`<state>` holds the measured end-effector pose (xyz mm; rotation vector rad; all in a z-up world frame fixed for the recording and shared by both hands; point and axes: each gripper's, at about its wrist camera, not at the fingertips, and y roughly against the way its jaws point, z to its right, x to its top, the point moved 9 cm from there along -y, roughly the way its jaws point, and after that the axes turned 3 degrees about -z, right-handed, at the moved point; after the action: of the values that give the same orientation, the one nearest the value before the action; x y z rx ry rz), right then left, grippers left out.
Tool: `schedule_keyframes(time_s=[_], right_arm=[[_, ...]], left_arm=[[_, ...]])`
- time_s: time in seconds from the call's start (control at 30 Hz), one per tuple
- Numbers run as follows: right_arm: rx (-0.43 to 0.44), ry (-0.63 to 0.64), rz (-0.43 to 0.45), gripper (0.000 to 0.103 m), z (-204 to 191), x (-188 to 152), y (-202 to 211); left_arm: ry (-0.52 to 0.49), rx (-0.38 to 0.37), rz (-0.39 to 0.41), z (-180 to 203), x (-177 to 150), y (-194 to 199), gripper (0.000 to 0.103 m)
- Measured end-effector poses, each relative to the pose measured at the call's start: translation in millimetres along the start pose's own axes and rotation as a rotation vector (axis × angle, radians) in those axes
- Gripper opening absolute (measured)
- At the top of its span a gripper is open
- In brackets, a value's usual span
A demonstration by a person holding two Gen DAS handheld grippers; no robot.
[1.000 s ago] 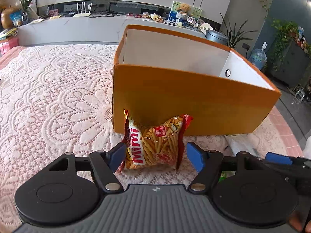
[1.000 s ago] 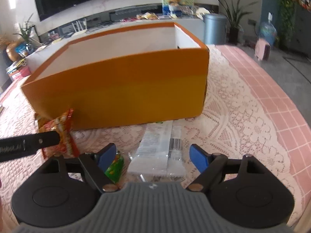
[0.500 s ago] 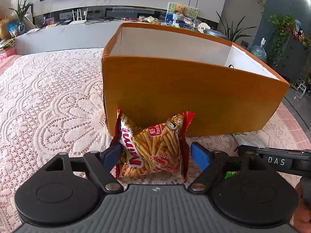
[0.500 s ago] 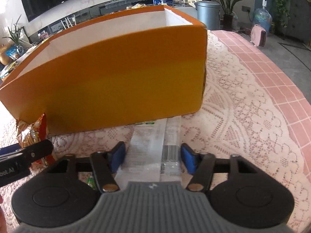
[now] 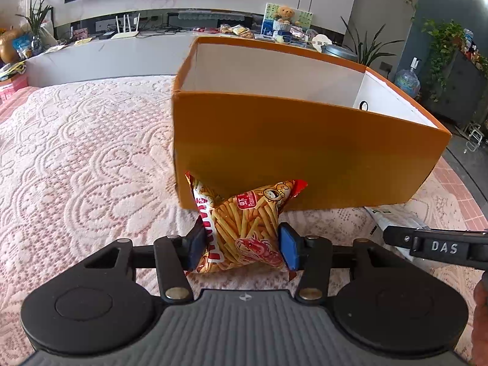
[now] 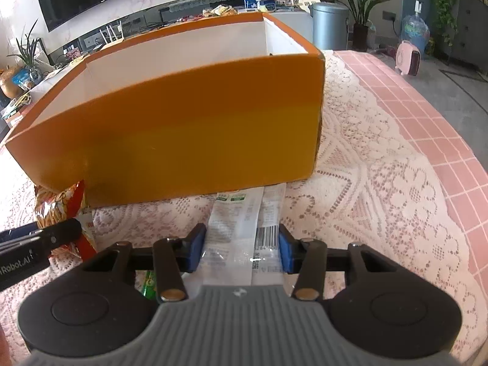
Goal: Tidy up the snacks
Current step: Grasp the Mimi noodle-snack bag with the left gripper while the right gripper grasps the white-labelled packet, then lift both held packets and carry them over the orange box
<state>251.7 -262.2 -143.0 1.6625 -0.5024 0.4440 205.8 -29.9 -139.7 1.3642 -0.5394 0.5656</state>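
While both pinch shut: left claw (image 5: 242,246) on upright fries bag (image 5: 244,231), right claw (image 6: 241,251) on white packet (image 6: 244,228) lengthwise toward box (image 6: 195,131)

"DAS": white letters on right gripper's black arm (image 5: 439,246). "Robot.AI", start cut off: left gripper's arm (image 6: 21,259). Barcode, digits unreadable: white packet (image 6: 241,238). Chip bag (image 5: 244,231) lettering: partly hidden.

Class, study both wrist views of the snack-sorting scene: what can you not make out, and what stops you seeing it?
1. Floor of the orange box: hidden in both views by its near wall, so any contents are unknown.
2. Green packet: right wrist view, mostly covered by the right gripper.
3. White packet: its near end is hidden under that gripper's body; label print too small to read.
4. Red snack bag: brand lettering partly covered by a pad of the left gripper.
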Motion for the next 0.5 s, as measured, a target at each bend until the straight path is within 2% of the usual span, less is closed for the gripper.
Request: schedule_keyframes(time_s=[0.2,0.5], right_arm=[[0.02,-0.011,-0.034,0.046,-0.6,-5.0,13.6],[0.067,0.026,-0.035,0.046,-15.5,-25.7,45.8]], left_arm=[[0.035,-0.034,-0.031,-2.6,-6.2,13.7,0.057],[0.02,-0.06,-0.044,4.0,-19.9,38.7,0.057]])
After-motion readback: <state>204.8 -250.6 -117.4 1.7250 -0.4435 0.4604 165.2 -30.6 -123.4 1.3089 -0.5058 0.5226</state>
